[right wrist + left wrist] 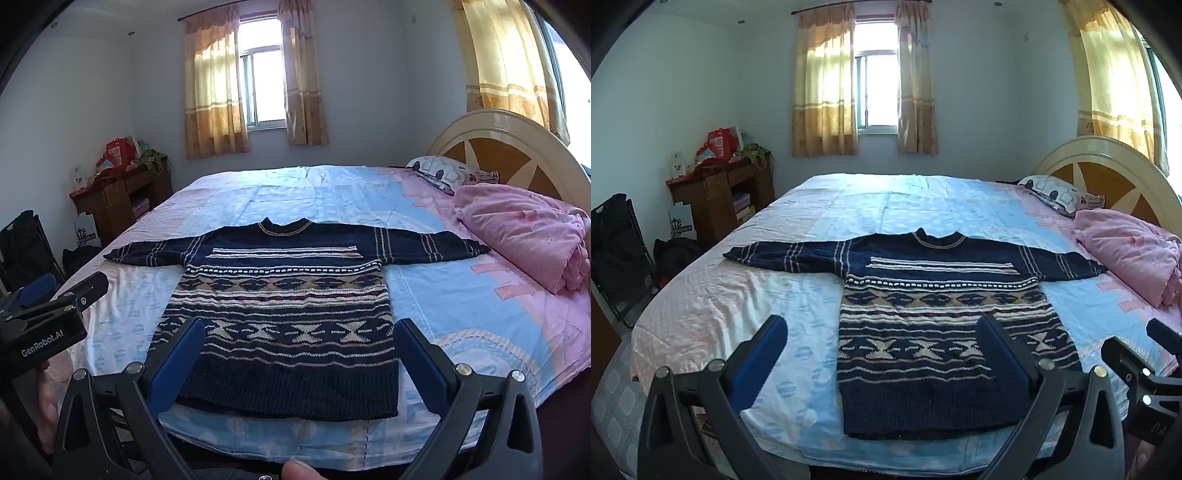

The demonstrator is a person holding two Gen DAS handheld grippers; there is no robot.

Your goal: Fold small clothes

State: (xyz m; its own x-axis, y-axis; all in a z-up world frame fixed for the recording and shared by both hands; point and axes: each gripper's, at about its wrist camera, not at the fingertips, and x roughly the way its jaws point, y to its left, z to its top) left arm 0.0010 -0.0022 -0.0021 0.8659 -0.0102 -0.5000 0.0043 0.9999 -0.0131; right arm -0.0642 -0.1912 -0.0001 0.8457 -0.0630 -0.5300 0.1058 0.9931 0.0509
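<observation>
Here, a navy patterned sweater (923, 317) lies flat on the bed (713, 291), front up, both sleeves spread straight out to left and right, collar toward the far wall and dark ribbed hem at the near edge. The left tool (882, 343) hovers over the near edge with its 2 blue-padded fingers (764, 350) spread wide, nothing between them; its right finger stands in front of the sweater's lower right part. The right tool (301, 347) also hangs wide apart and empty, its fingers framing the hem. A pink folded blanket (524, 232) and a pillow (443, 171) sit at the right by the headboard (498, 136). A wooden cabinet (716, 195) stands at the far left, and curtains (823, 88) flank the far window.
</observation>
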